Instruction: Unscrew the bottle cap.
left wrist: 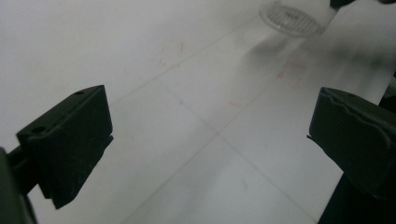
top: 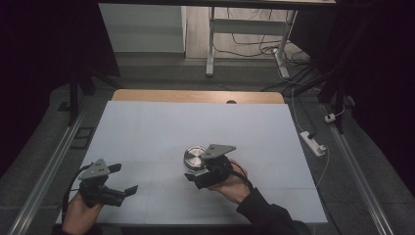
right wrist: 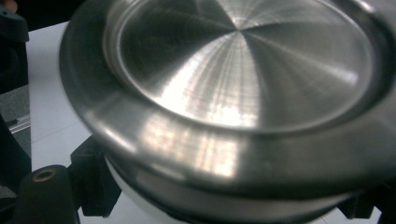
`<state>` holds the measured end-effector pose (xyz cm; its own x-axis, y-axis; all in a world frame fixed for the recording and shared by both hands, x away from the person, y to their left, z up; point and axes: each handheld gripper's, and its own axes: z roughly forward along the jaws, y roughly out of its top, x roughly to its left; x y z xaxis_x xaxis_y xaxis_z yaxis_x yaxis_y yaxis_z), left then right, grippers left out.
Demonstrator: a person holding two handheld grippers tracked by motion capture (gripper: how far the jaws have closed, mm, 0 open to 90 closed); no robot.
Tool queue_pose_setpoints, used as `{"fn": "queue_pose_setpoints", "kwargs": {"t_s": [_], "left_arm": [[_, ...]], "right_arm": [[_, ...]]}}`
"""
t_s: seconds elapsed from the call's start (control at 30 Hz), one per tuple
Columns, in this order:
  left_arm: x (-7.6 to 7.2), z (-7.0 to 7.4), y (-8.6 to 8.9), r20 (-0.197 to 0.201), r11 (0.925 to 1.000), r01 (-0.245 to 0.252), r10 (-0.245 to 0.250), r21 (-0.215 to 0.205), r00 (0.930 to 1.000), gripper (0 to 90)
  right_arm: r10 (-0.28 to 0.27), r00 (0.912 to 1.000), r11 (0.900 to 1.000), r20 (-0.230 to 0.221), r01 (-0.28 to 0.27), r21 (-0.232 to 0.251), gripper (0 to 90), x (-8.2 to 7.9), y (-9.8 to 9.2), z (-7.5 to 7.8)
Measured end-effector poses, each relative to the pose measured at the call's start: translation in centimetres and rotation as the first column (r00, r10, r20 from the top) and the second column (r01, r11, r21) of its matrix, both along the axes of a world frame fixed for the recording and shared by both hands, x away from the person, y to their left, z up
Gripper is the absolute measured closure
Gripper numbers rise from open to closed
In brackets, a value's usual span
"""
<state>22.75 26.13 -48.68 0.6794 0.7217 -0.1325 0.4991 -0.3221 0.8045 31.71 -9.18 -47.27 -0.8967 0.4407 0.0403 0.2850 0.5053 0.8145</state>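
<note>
Worktop lies white under both your hands. At its near left corner, your left gripper hangs just above the surface with its jaws spread wide and nothing between them; its own view looks across bare sheet toward a ribbed clear disc far off. Near the middle, your right gripper has its jaws pinching the near rim of the round metal lid, which sits tilted, close against the camera in the right gripper view, its brushed face shining.
</note>
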Motion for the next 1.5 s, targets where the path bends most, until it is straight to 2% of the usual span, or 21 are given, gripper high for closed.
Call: {"fn": "queue_pose_setpoints", "kwargs": {"t_s": [0.07,0.33,0.57,0.8,0.93,1.0,1.13,1.23,1.27,1.37,1.43,1.47,1.5], "left_arm": [[0.8,0.6,-0.8,0.012,0.9996,0.029,-0.029,-0.002,0.9995,0.5],[2.5,2.4,-2.8,-0.003,0.995,0.099,-0.099,-0.015,0.9951,0.7],[3.8,3.3,-4.4,0.022,0.9894,0.144,-0.145,0.015,0.9892,0.2],[5.2,4.0,-6.2,0.034,0.9775,0.208,-0.209,0.037,0.9773,0.0],[6.0,4.3,-7.0,0.039,0.9666,0.254,-0.255,0.033,0.9661,0.0],[6.4,4.5,-7.3,0.043,0.9587,0.282,-0.284,0.033,0.9579,0.0],[7.0,4.8,-8.3,0.053,0.938,0.344,-0.346,0.04,0.9367,0.0],[7.4,5.1,-9.2,0.056,0.9176,0.396,-0.397,0.036,0.916,0.0],[7.5,5.1,-9.5,0.056,0.91,0.413,-0.415,0.035,0.9083,0.3],[7.9,5.2,-10.3,0.058,0.8806,0.472,-0.474,0.042,0.8787,1.5],[8.0,5.3,-10.7,0.061,0.8552,0.516,-0.518,0.047,0.8531,2.8],[8.0,5.3,-10.7,0.061,0.8552,0.516,-0.518,0.047,0.8531,3.4],[8.1,5.4,-10.9,0.063,0.8446,0.533,-0.535,0.049,0.8423,4.4]], "right_arm": [[0.001,1.0,1.0,0.0,-0.001,-0.001,14.4,0.0,0.0,0.0],[0.009,1.0,1.0,-0.002,-0.009,-0.002,14.4,-0.1,0.1,0.0],[0.025,0.9997,1.0,0.0,-0.025,-0.003,14.4,-0.1,0.1,0.0],[0.037,0.9993,0.999,-0.001,-0.037,-0.004,14.4,-0.2,0.1,0.1],[0.05,0.9987,0.999,-0.006,-0.05,-0.001,14.4,-0.3,0.2,0.1],[0.056,0.9984,0.998,-0.008,-0.056,-0.001,14.4,-0.4,0.2,0.1],[0.075,0.997,0.997,-0.017,-0.075,-0.001,14.4,-0.5,0.3,0.1],[0.103,0.9945,0.995,-0.02,-0.103,-0.006,14.4,-0.5,0.4,0.0],[0.114,0.9933,0.993,-0.019,-0.114,-0.009,14.4,-0.6,0.4,0.0],[0.145,0.9893,0.989,-0.021,-0.145,-0.013,14.4,-0.8,0.6,0.0],[0.168,0.9855,0.985,-0.021,-0.169,-0.019,14.4,-0.9,0.7,0.0],[0.168,0.9855,0.985,-0.021,-0.169,-0.019,14.4,-0.9,0.7,0.0],[0.191,0.9813,0.981,-0.027,-0.191,-0.021,14.4,-1.0,0.8,-0.1]]}}
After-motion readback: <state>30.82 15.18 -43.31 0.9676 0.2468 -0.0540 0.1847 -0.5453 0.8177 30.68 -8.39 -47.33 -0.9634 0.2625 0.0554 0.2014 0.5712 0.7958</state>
